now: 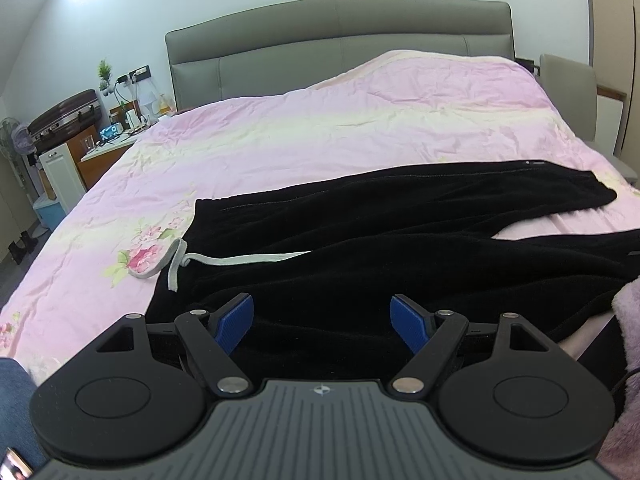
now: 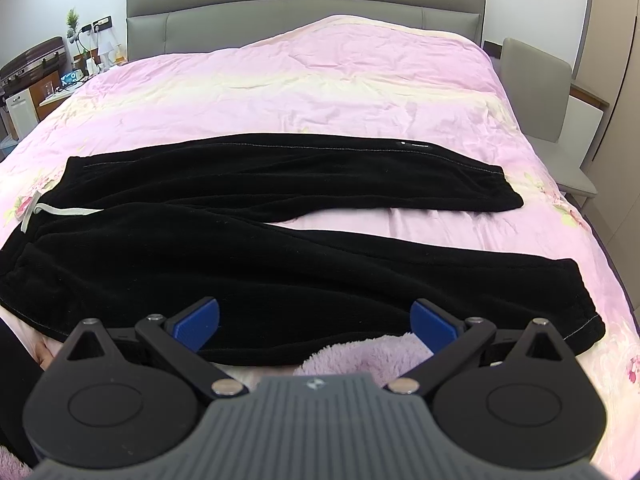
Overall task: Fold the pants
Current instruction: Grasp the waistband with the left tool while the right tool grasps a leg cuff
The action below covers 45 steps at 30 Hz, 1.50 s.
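Black fleece pants (image 2: pixel 256 248) lie spread flat across the pink bed cover, waist at the left, both legs running to the right and split apart. A white drawstring (image 1: pixel 224 260) trails from the waist. My left gripper (image 1: pixel 322 320) is open and empty, hovering over the near waist part of the pants (image 1: pixel 360 232). My right gripper (image 2: pixel 316 322) is open and empty, just above the near edge of the nearer leg, around its middle. The far leg ends in a cuff (image 2: pixel 500 192) at the right.
The pink floral bed cover (image 2: pixel 320 92) fills the bed up to a grey headboard (image 2: pixel 304 4). A cluttered nightstand (image 1: pixel 116 136) and suitcase stand at the left. A grey chair (image 2: pixel 536 92) stands at the right. A fuzzy pink sleeve (image 2: pixel 360 356) lies at the near edge.
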{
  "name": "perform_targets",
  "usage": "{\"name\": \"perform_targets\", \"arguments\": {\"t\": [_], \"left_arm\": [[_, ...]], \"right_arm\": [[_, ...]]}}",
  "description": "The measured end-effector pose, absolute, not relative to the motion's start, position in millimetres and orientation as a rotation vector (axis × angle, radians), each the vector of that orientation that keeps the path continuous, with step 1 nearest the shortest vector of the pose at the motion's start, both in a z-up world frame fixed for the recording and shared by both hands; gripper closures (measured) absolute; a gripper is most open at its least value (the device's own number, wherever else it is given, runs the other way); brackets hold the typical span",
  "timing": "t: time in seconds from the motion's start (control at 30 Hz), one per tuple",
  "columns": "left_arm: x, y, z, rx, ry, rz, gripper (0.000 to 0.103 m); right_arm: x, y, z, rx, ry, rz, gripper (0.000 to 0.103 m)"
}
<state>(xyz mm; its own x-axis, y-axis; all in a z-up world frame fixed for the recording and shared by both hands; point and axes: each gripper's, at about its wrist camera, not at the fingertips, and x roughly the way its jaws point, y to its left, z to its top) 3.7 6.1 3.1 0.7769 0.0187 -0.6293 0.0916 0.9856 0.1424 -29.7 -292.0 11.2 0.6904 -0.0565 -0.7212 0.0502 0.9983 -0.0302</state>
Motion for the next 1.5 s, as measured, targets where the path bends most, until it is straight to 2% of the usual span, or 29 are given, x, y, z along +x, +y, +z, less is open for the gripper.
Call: {"name": "perform_targets", "arguments": {"t": [0.23, 0.43, 0.57, 0.83, 0.93, 1.0, 1.17, 1.37, 1.43, 1.47, 1.5], "left_arm": [[31.1, 71.7, 13.2, 0.167, 0.788, -0.043, 0.016], [70.3, 140.0, 4.4, 0.166, 0.942, -0.049, 0.017], [99.8, 186.0, -18.3, 0.087, 1.072, -0.046, 0.018], [142.0, 243.8, -76.3, -0.105, 1.193, 0.045, 0.018], [138.6, 253.5, -100.1, -0.155, 1.229, 0.109, 0.023], [126.7, 261.6, -105.9, -0.254, 1.194, 0.140, 0.021], [99.2, 272.8, -118.6, -0.512, 1.153, 0.269, 0.007], [91.5, 286.1, -125.3, -0.656, 1.162, 0.293, 0.001], [93.0, 291.8, -129.6, -0.712, 1.178, 0.298, 0.001], [93.1, 292.2, -129.4, -0.724, 1.182, 0.307, 0.003], [94.8, 291.0, -128.9, -0.733, 1.186, 0.316, 0.004]], "right_arm": [[-24.1, -340.5, 18.5, -0.018, 0.787, -0.109, 0.005], [3.1, -411.9, 10.8, -0.022, 0.879, -0.207, 0.005], [23.3, -473.0, -2.4, 0.055, 0.963, -0.326, 0.005], [37.6, -554.3, -42.2, 0.231, 1.041, -0.463, 0.005], [35.4, -581.9, -59.1, 0.309, 1.079, -0.536, 0.005], [29.0, -599.4, -69.6, 0.376, 1.097, -0.590, 0.005], [18.5, -624.0, -96.6, 0.491, 1.164, -0.701, 0.005], [29.8, -620.4, -113.4, 0.616, 1.115, -0.706, 0.005], [37.8, -608.9, -114.2, 0.635, 1.112, -0.657, 0.010], [42.5, -600.4, -113.7, 0.615, 1.122, -0.646, 0.018], [46.6, -591.4, -111.9, 0.579, 1.125, -0.641, 0.031]]}}
